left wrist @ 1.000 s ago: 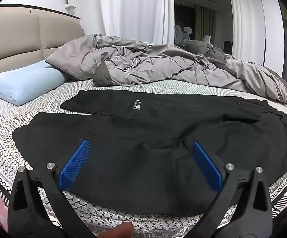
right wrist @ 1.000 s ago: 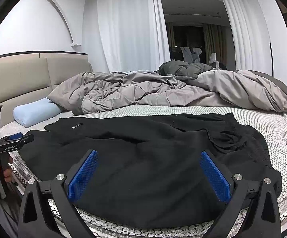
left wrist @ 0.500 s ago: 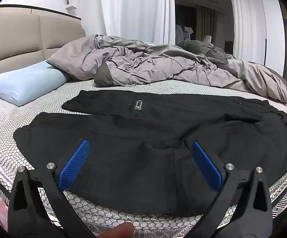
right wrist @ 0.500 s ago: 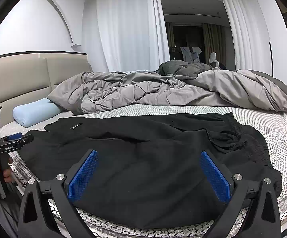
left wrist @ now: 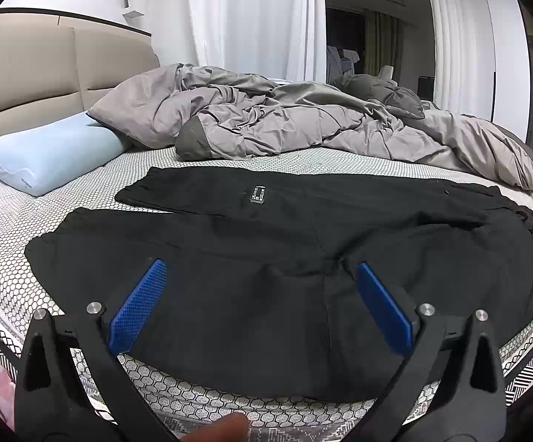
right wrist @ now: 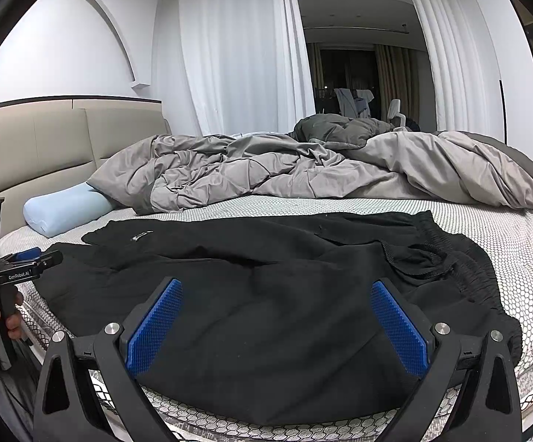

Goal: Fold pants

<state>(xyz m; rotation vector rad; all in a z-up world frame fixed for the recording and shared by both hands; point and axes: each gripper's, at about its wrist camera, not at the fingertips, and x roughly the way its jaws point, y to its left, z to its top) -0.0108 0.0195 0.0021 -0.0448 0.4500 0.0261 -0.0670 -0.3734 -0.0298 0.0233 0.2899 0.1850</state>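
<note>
Black pants (left wrist: 266,258) spread flat, ready for folding.
Left gripper (left wrist: 259,280) and right gripper (right wrist: 275,300) gape empty above pants' near edge.

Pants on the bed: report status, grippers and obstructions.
Left gripper open, right gripper open, both empty. Black pants spread flat on mattress, unfolded. Grey duvet behind, apart from pants.

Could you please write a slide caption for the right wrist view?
Open right hand-held gripper above black pants spread on the bed.
</note>
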